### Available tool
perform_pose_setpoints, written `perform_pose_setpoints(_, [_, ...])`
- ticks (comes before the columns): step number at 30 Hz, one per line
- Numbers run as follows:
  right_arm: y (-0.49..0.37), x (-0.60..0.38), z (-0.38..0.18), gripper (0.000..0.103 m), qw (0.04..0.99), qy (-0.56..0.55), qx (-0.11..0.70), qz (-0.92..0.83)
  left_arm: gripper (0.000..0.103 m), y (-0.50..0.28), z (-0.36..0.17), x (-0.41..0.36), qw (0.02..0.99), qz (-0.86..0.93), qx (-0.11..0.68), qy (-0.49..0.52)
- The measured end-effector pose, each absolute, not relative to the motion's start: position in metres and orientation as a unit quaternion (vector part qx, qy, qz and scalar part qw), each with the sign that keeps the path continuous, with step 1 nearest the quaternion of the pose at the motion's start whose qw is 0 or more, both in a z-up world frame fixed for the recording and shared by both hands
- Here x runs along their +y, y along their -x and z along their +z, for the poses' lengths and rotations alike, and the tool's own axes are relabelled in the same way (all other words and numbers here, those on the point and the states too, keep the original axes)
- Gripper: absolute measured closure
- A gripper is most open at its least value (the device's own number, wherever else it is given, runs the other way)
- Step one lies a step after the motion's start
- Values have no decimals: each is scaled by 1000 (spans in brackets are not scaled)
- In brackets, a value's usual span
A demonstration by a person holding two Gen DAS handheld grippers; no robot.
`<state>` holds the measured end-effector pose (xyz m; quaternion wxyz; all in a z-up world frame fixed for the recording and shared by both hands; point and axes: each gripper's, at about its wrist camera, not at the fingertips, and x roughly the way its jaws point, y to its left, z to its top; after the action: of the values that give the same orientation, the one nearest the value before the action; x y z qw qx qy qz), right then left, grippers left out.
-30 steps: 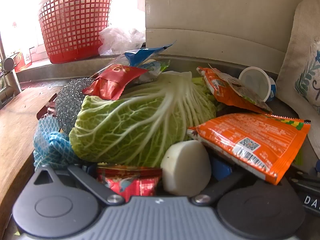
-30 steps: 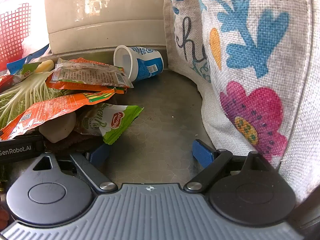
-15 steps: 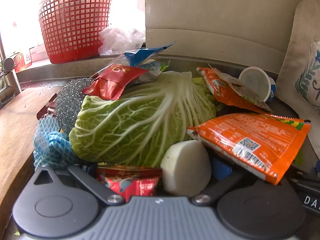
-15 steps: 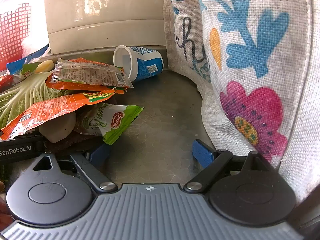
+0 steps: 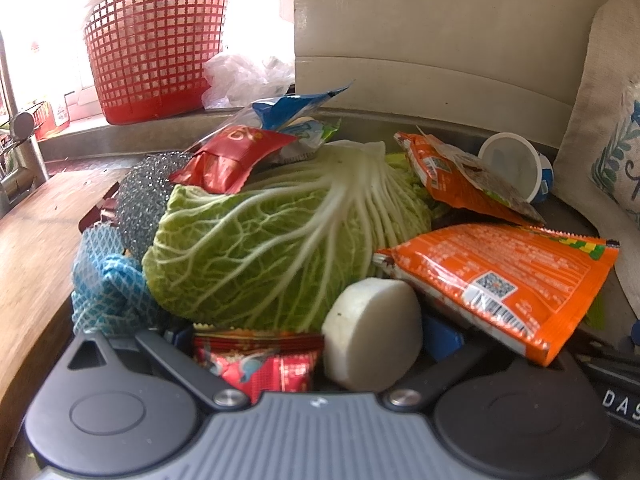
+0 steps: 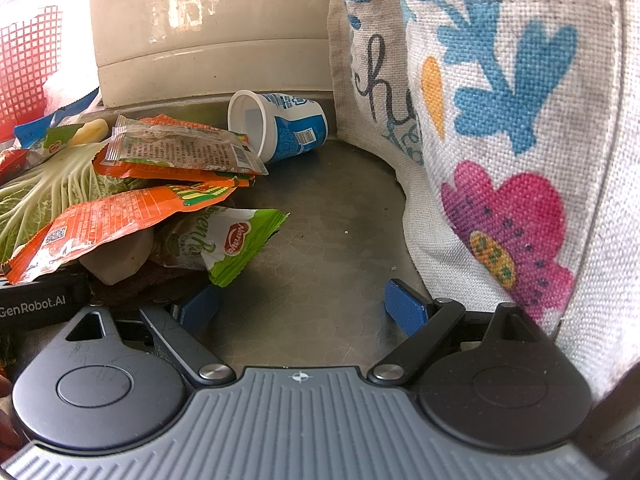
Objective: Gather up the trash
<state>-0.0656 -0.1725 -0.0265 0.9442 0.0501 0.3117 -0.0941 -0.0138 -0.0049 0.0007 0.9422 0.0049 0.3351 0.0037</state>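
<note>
A heap of trash lies on a grey metal counter [image 6: 340, 216]. In the left wrist view, a napa cabbage [image 5: 280, 240] fills the middle, with a red wrapper [image 5: 232, 156] and a blue wrapper [image 5: 296, 104] on top. To its right lie two orange wrappers [image 5: 500, 276] [image 5: 460, 176] and a tipped yogurt cup [image 5: 516, 166]. My left gripper [image 5: 308, 336] is open, with a small red packet [image 5: 256, 364] and a white radish chunk [image 5: 372, 344] between its fingers. My right gripper [image 6: 302, 304] is open over bare counter, beside a green wrapper [image 6: 236, 244], the orange wrappers [image 6: 120, 216] and the cup [image 6: 280, 124].
A flowered fabric bag [image 6: 500, 140] stands close on the right. A steel scourer [image 5: 144, 196] and a blue mesh cloth [image 5: 108, 284] lie left of the cabbage, next to a wooden board [image 5: 32, 240]. A red mesh basket [image 5: 156, 40] and a beige appliance [image 5: 440, 28] stand behind.
</note>
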Motion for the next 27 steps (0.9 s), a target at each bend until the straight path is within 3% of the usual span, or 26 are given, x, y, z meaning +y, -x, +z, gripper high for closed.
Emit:
perform_pose_setpoints(18, [72, -169, -24, 0, 947, -46, 311, -68, 0, 7, 1, -4, 942, 2, 336, -6])
perform_pose_setpoints(27, [134, -152, -25, 0, 949, -53, 307, -54, 1, 20, 1, 1, 939, -43, 339, -22])
